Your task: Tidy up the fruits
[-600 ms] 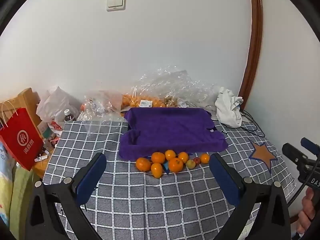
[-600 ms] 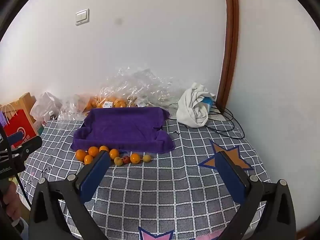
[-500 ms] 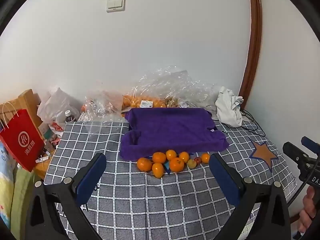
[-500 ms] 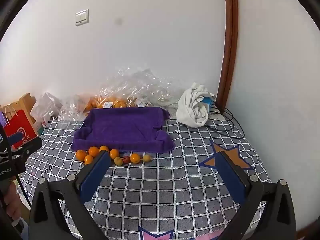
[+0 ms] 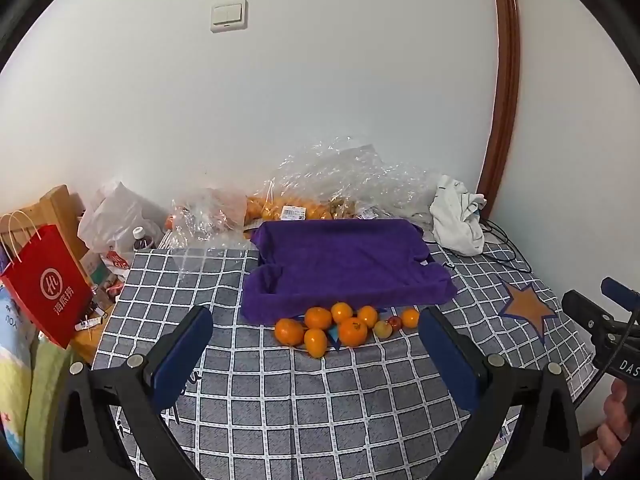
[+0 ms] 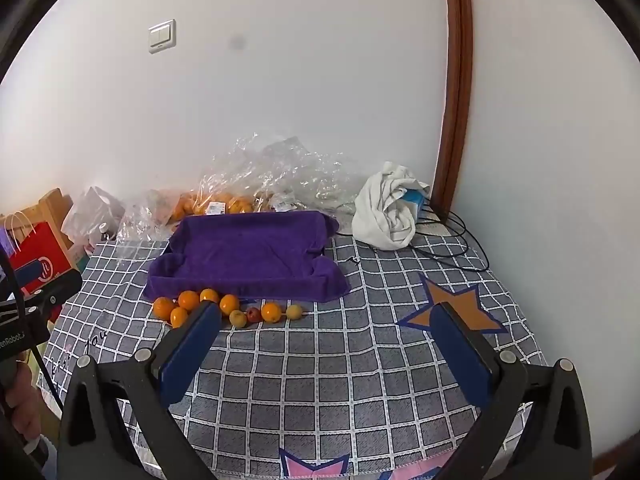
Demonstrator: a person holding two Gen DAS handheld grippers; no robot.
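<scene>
- Right now the small oranges (image 5: 318,326) lie in a loose cluster on the checked cloth, touching the near edge of the purple towel-lined tray (image 5: 340,264), toward its left half.
- Beside them along that same edge sit a pale yellow-green fruit (image 5: 383,329), a little red fruit (image 5: 395,322) and one more orange (image 5: 410,317); from my right-hand camera a second pale fruit (image 6: 294,312) ends the row.
- Inside the tray I see only bare purple towel.
- Behind the tray, against the wall, crumpled clear plastic bags (image 5: 344,184) hold more oranges, with a white label showing.
- Right of the tray's far corner a bunched white cloth (image 5: 456,216) lies over black cables.
- Left of the tray, off the cloth's edge, stands a red paper bag (image 5: 48,284).
- My left gripper (image 5: 316,360) hangs well short of the fruit, fingers spread wide, holding nothing.
- My right gripper (image 6: 324,348) is likewise spread apart and empty, near the tray's right half.
</scene>
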